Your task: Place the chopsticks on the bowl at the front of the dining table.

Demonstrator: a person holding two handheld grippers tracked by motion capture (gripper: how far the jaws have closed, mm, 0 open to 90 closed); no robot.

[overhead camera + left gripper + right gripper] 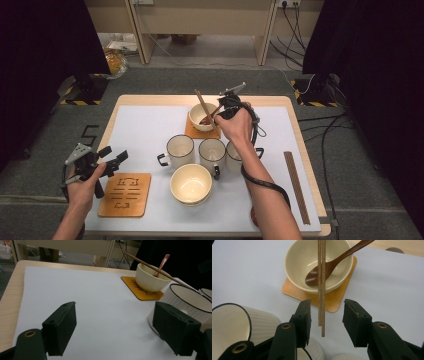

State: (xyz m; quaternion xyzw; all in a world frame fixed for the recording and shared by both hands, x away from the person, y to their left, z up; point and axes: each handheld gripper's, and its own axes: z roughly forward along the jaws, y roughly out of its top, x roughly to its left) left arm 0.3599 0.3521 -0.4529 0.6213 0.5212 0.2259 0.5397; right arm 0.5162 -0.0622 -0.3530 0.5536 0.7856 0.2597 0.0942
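A cream bowl point(297, 262) stands on an orange coaster point(334, 300) at the back of the white mat. In it lies a brown spoon point(329, 265), and a pair of wooden chopsticks point(321, 290) rests across its rim. The chopsticks' near ends stick out between the jaws of my right gripper point(325, 320), which is open, with a gap on each side of the sticks. In the high view the right gripper point(220, 111) sits just right of that bowl point(204, 116). My left gripper point(114, 156) hovers open and empty over the mat's left edge.
Three ribbed mugs point(180, 150) point(212, 152) point(233, 156) stand in a row mid-table, with a second cream bowl point(190, 183) in front. A wooden coaster point(125, 194) lies front left. Another chopstick pair point(296, 185) lies along the right edge.
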